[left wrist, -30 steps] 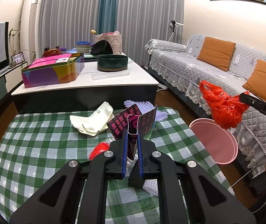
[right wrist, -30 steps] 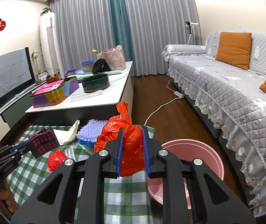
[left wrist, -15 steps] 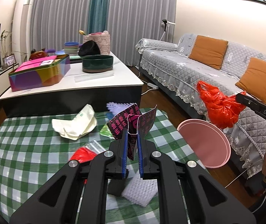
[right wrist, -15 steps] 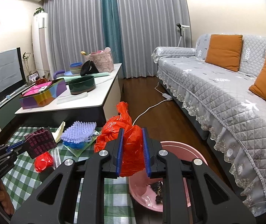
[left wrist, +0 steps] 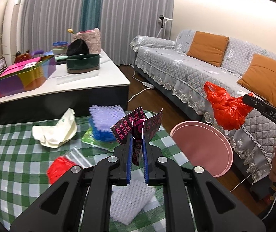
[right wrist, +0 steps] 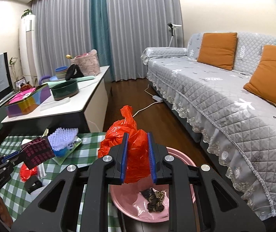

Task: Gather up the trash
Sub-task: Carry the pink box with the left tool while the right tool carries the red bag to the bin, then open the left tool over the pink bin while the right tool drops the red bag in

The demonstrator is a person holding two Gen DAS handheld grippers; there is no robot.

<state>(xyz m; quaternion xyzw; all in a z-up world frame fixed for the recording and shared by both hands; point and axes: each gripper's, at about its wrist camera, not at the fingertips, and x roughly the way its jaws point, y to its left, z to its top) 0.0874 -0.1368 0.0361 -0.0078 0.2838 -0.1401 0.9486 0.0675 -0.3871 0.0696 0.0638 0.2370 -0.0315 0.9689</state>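
The right gripper (right wrist: 137,155) pinched a red bag (right wrist: 132,145) above the pink basin (right wrist: 178,156) at six o'clock, seemingly ready for dropping, while the left gripper (left wrist: 137,155) clamped a patterned carton (left wrist: 138,129) for binning.

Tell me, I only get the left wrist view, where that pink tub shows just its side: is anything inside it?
Observer: Yes. The right wrist view looks down into the tub, and dark scraps lie on its bottom.
Operator: Is the red bag right over it?
Observer: The right gripper pinches the bag, which overlaps the tub's far rim in that view. I cannot tell whether it hangs squarely above the tub.
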